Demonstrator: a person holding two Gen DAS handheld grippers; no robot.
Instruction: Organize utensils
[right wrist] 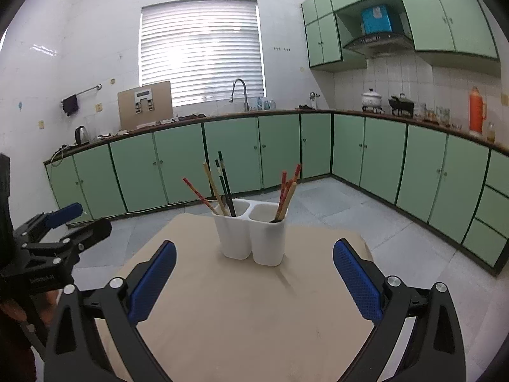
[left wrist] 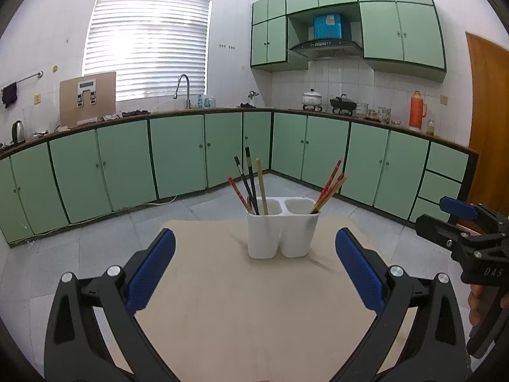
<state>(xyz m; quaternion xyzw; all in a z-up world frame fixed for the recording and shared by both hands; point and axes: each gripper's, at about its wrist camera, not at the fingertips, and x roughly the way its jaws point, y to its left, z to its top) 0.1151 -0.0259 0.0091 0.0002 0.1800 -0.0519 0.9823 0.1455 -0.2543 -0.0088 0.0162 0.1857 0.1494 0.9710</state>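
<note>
A white two-compartment utensil holder (left wrist: 281, 229) stands on a light wooden table (left wrist: 222, 302). Its left compartment holds several chopsticks (left wrist: 251, 184), red, black and tan. Its right compartment holds reddish and tan chopsticks (left wrist: 331, 187). My left gripper (left wrist: 254, 248) is open and empty, a little short of the holder. The right gripper (left wrist: 451, 213) shows at the right edge of the left wrist view. In the right wrist view the holder (right wrist: 251, 235) stands ahead of my open, empty right gripper (right wrist: 254, 254). The left gripper (right wrist: 79, 219) shows at the left there.
The table (right wrist: 238, 318) stands in a kitchen with green cabinets (left wrist: 178, 156) along the walls. The far counter holds a sink tap (left wrist: 183, 89), a kettle (left wrist: 17, 130), pots and an orange thermos (left wrist: 416, 109). Grey tiled floor (left wrist: 95, 248) surrounds the table.
</note>
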